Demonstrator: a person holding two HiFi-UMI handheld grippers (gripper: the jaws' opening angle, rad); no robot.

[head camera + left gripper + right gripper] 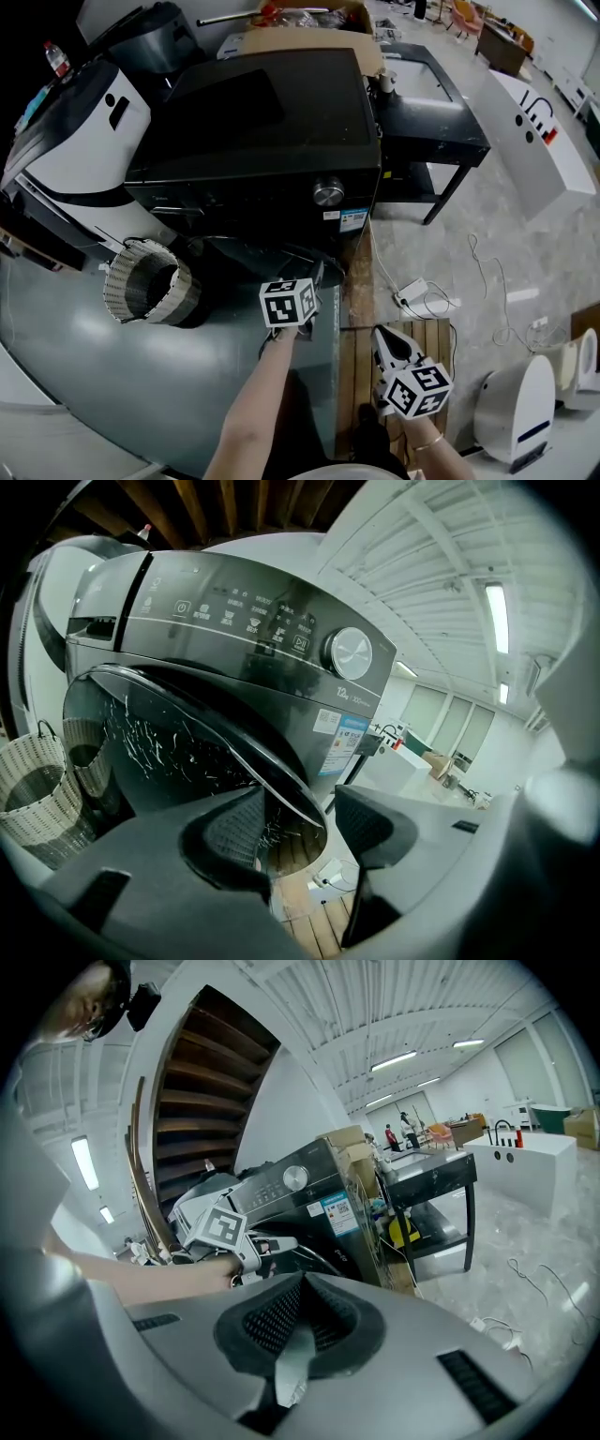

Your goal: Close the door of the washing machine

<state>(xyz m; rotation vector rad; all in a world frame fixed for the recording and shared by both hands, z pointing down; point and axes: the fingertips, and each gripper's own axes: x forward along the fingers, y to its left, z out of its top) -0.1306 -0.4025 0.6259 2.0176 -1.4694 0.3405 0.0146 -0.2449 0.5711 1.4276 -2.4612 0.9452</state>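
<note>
The black front-loading washing machine (262, 122) fills the middle of the head view, with a silver knob (328, 192) on its panel. Its round glass door (187, 742) stands partly open, swung out toward me. My left gripper (317, 274) reaches up to the door's free edge. In the left gripper view its jaws stand wide apart (302, 822), and the door's thin rim runs between them, close to the left pad (234, 827). My right gripper (382, 337) hangs lower to the right, away from the machine. Its jaws (298, 1302) are shut with nothing between them.
A woven laundry basket (145, 281) lies on the floor left of the door. A black table (441, 122) stands right of the machine. A power strip with cables (412, 292) lies on the floor by a wooden pallet (356, 375). A white device (520, 412) is at bottom right.
</note>
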